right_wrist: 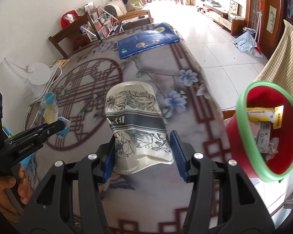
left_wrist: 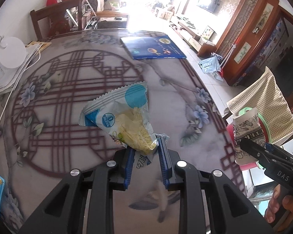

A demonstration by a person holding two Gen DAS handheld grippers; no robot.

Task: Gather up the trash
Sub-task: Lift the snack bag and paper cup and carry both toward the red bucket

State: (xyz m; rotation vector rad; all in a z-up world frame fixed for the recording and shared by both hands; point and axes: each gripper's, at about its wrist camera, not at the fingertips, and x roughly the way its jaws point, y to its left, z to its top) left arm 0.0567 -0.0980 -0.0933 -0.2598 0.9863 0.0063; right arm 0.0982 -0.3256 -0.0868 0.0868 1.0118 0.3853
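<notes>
Trash in both grippers, we carry it toward the bin.
Left gripper (left_wrist: 146, 152) pinches the white-and-blue plastic snack wrapper (left_wrist: 119, 115); right gripper (right_wrist: 143, 152) clamps the crushed printed paper cup (right_wrist: 134, 120). Next we must reach the green-rimmed red bin (right_wrist: 242, 136) beside the table, then release above it.

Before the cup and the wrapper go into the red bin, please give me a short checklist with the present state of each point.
1. Left gripper shut on the snack wrapper: ok.
2. Right gripper shut on the crumpled paper cup: ok, the cup is squeezed between the pads.
3. Red bin with green rim in view with its mouth open: ok, beside the table edge.
4. Room left in the bin: ok, some wrappers inside, space remains.
5. Cup empty of liquid: cannot tell.
6. Other trash left on the table: cannot tell, only part is visible.
</notes>
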